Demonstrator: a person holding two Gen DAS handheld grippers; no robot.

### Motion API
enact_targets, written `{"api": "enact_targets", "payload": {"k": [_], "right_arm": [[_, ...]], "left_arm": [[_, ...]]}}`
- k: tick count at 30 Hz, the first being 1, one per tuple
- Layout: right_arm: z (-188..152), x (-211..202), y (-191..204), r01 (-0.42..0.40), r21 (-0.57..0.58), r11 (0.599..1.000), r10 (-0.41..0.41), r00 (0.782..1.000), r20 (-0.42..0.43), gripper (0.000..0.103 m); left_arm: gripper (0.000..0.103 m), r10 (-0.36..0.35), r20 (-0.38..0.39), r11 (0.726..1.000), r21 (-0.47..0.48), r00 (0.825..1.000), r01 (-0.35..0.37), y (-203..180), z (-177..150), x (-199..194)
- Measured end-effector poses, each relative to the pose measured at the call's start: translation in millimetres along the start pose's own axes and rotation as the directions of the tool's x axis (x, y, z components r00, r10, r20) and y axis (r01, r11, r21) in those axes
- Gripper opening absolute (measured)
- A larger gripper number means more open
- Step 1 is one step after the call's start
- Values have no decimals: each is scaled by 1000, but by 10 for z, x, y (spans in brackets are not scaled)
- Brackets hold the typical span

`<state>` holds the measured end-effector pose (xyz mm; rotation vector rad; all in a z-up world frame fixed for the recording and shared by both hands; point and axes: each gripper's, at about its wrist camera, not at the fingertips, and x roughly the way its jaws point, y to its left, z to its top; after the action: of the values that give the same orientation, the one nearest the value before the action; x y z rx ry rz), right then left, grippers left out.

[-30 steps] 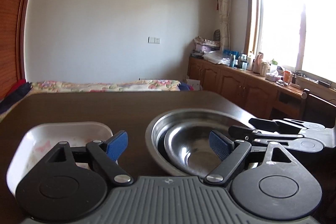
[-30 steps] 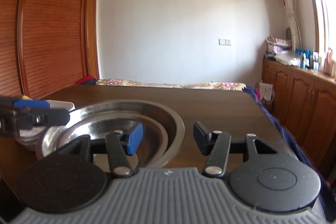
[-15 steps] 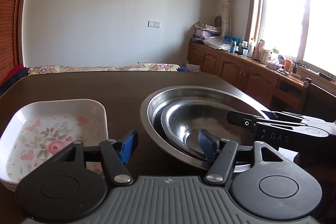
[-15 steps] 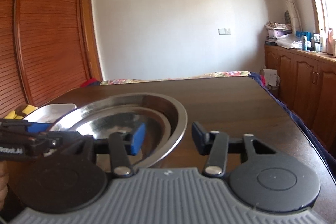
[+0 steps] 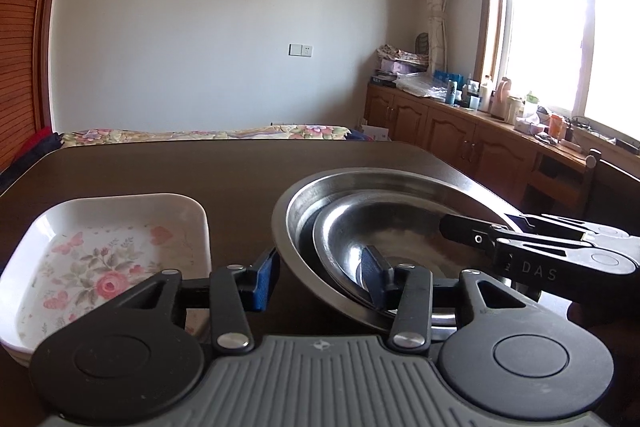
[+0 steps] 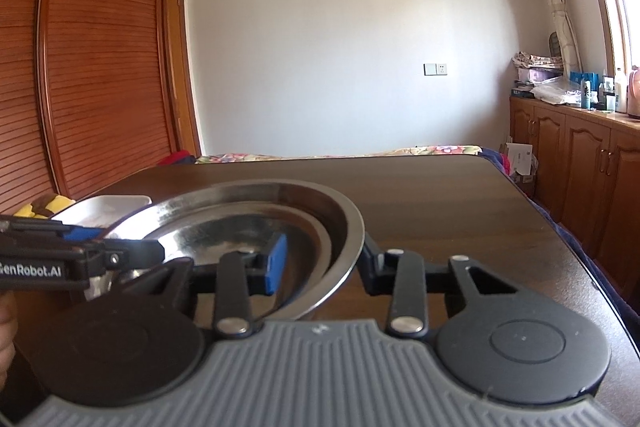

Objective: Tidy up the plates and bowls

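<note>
LEFT WRIST VIEW
Left gripper [image 5: 318, 277]: fingers spread, straddling the near-left rim of the large steel bowl [image 5: 296, 203]; one blue pad outside the wall, the other inside. Not clamped; whether either pad touches the metal cannot be told.
Nested bowl: a smaller steel bowl [image 5: 384, 227] sits inside the large one, tilted toward its near side.
Right gripper [image 5: 452, 229]: enters from the right, reaching over the far-right rim of the stack.
Floral dish [image 5: 120, 247]: white, rectangular, beside the bowls toward the left edge of the tabletop [image 5: 240, 163]; apparently stacked on another, though this is not certain.

RIGHT WRIST VIEW
Right gripper [image 6: 322, 263]: fingers apart, one on each side of the large steel bowl's [image 6: 348, 223] right rim. Released, not gripping.
Smaller steel bowl [image 6: 224, 231]: nested inside, near the tabletop's [image 6: 440, 195] front edge.
Left gripper [image 6: 158, 251]: at the opposite rim.

HANDLING (judgement)
Material: thin polished steel; stiff, light, probably slippery against the pads.
Grasp point: the rolled rim, on opposite sides, with both grippers.
Risk: the inner bowl is loose and may slide or rattle if the stack tips.
Floral dish: likely ceramic or melamine; treat as breakable, take by a long edge.
</note>
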<state>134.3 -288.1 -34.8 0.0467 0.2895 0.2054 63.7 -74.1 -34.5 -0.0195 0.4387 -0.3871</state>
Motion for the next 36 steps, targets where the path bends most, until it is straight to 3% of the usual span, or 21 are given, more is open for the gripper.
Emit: {"api": "enact_targets", "payload": {"k": [9,23,36], "right_arm": [[7,-2,16,-10,-13,1000,10,1000,-12,39],[42,12,21,-6,-15,1000,6,1000,-24,39],[146,-64,11,-62,21,998,62,998,2,32]], "left_arm": [[37,10,-1,1000,17,1000,-10,-33,-21,-12],[37,-7,-16,1000,12,1000,7,-15,3,-5],[36,-23,-8,1000,16,1000,23,86,161,-126]]}}
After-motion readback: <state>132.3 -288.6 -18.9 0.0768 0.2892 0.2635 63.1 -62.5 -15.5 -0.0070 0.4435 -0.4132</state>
